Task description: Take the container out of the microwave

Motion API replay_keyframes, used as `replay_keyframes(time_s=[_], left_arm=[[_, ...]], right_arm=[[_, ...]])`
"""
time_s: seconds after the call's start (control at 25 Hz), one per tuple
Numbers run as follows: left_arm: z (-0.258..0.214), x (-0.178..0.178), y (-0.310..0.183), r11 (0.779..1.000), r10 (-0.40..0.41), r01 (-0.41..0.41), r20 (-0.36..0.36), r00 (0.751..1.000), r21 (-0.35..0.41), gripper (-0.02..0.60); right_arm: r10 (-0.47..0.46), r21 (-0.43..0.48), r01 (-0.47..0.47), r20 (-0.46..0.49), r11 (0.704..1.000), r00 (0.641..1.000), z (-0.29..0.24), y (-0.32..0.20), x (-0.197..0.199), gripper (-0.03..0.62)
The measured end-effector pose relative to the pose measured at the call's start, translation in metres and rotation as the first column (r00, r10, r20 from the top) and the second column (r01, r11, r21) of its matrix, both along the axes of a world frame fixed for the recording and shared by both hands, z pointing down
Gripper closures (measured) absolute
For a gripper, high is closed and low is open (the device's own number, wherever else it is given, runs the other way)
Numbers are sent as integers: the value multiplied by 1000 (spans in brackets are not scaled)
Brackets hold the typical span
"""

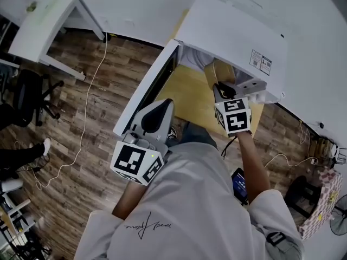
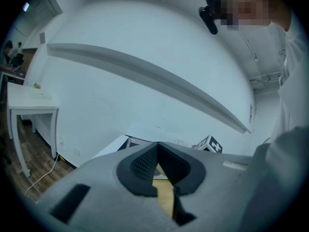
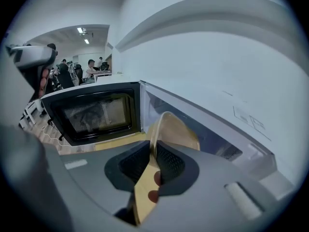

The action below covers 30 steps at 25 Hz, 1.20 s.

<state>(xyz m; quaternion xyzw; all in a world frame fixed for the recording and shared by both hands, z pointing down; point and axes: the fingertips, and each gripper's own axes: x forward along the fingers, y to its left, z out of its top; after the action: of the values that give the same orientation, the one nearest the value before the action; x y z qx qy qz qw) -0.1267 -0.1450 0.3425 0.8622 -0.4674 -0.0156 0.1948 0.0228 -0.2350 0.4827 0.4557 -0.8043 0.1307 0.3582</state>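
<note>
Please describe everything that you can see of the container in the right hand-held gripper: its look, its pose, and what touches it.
The container is light tan and thin-walled, like a shallow bowl of wood or bamboo fibre, with a smooth rounded rim. It stands tilted on edge. The right hand-held gripper pinches its wall between both pads. Two dark red round marks show on the part near the camera. It is at the mouth of the open microwave. Nothing else visibly touches it.
</note>
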Motion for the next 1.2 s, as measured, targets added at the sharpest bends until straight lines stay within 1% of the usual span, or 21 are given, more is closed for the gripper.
replay_keyframes(time_s=[0.12,0.44,0.52,0.64,0.76,0.88,1.0,1.08,1.2], left_arm=[[1,3,2,1000,10,-10,-3,1000,-5,589],[9,12,7,999,39,-39,-5,999,-25,589],[10,12,6,999,36,-37,-28,999,-34,589],[8,9,3,999,24,-26,-70,997,-28,589],[10,12,0,999,33,-36,-70,997,-33,589],[12,18,1,998,57,-59,-64,996,-36,589],[10,22,2,996,86,-88,-89,992,-23,591],[13,22,2,995,93,-95,-83,992,-26,591],[23,18,0,995,82,-85,-56,995,-54,591]], right_arm=[[6,15,-6,14,1000,1000,-8,10,3,536],[12,89,-22,111,996,994,-35,37,2,536],[18,100,-31,131,995,991,-41,43,3,536],[11,120,-32,167,992,986,-53,54,1,536],[2,146,-31,196,989,981,-62,62,-1,536],[15,168,-54,227,984,974,-72,68,1,536],[33,184,-86,272,979,962,-82,74,5,536],[37,191,-97,294,977,955,-86,77,5,536],[38,200,-106,319,974,947,-92,82,5,536]])
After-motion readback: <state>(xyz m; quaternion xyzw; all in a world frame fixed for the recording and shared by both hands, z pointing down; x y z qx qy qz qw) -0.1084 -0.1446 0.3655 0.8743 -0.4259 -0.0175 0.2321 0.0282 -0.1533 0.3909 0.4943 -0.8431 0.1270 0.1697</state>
